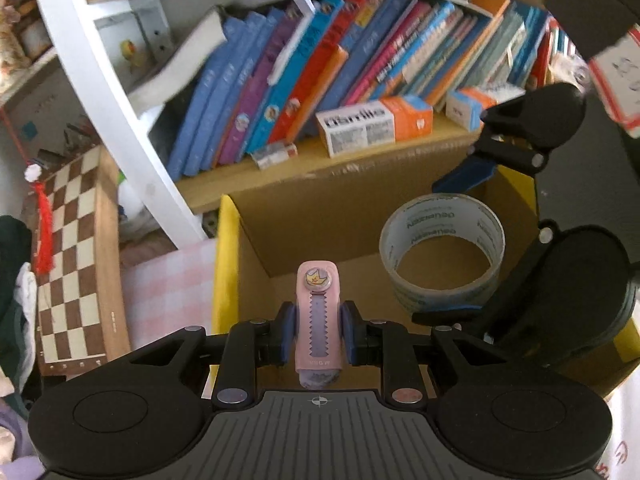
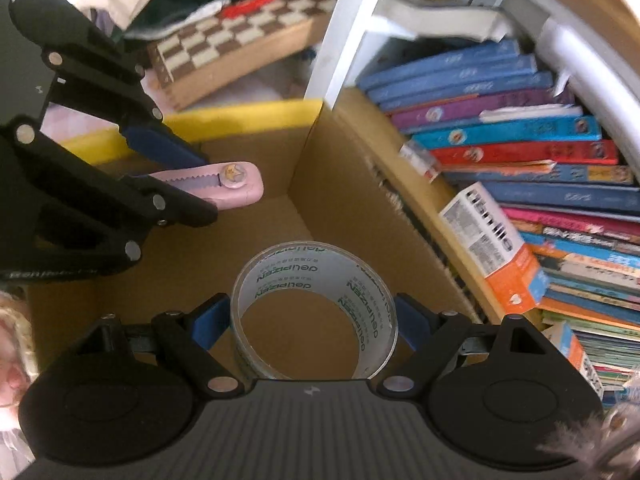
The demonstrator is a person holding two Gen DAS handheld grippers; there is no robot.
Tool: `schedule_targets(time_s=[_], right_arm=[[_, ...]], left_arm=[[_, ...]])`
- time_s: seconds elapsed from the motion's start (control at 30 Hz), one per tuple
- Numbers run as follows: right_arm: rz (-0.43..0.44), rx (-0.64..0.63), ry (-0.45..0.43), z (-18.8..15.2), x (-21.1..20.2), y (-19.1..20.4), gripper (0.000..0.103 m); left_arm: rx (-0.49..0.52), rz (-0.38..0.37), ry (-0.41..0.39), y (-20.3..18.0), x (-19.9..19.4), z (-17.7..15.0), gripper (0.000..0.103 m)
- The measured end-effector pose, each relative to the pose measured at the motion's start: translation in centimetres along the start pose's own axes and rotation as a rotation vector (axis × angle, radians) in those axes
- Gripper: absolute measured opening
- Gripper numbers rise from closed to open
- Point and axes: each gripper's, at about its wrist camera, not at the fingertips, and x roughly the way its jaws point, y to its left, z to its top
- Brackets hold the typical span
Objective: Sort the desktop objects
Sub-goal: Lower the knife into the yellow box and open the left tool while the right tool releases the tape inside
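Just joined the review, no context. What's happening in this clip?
A person is sorting desk items into a cardboard box with two handheld grippers. The left gripper is shut on a pink utility knife, and the right gripper is shut on a roll of clear tape. Both items are held over the open box, in front of a bookshelf; neither is released yet.

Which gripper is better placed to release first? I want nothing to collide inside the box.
Probably the right gripper: its tape roll hangs lower inside the cardboard box, while the left gripper holds the pink cutter higher.
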Motion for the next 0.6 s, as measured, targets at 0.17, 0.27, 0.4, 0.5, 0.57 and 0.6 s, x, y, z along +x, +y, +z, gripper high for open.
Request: schedule_targets(time_s=[0.17, 0.27, 0.4, 0.5, 0.57, 0.6], right_arm=[[0.033, -0.074, 0.081, -0.4, 2.0, 0.2, 0.087], [0.056, -0.11, 0.113, -0.6, 2.6, 0.2, 0.087], [0.081, -0.206, 0.119, -1.2, 2.6, 0.7, 0.087], [0.092, -0.337, 0.127, -2.3, 2.4, 1.7, 0.087], [0.099, -0.372, 0.129, -2.9, 2.3, 1.7, 0.087], [0.107, -0.385, 0.128, -3.1, 2.2, 1.6, 0.087]], left_arm=[[0.019, -0.003, 0.046, -0.6, 1.3, -0.2, 0.023], [0.025, -0.003, 0.065, -0.7, 1.8, -0.4, 0.023], [0.016, -0.004, 0.073, -1.0, 1.9, -0.6, 0.023], [0.035, -0.011, 0.074, -1.4, 1.7, -0.7, 0.023], [0.025, -0.018, 0.079, -1.5, 1.7, -0.9, 0.023], [0.02, -0.023, 0.081, -1.5, 1.7, -0.9, 0.023]])
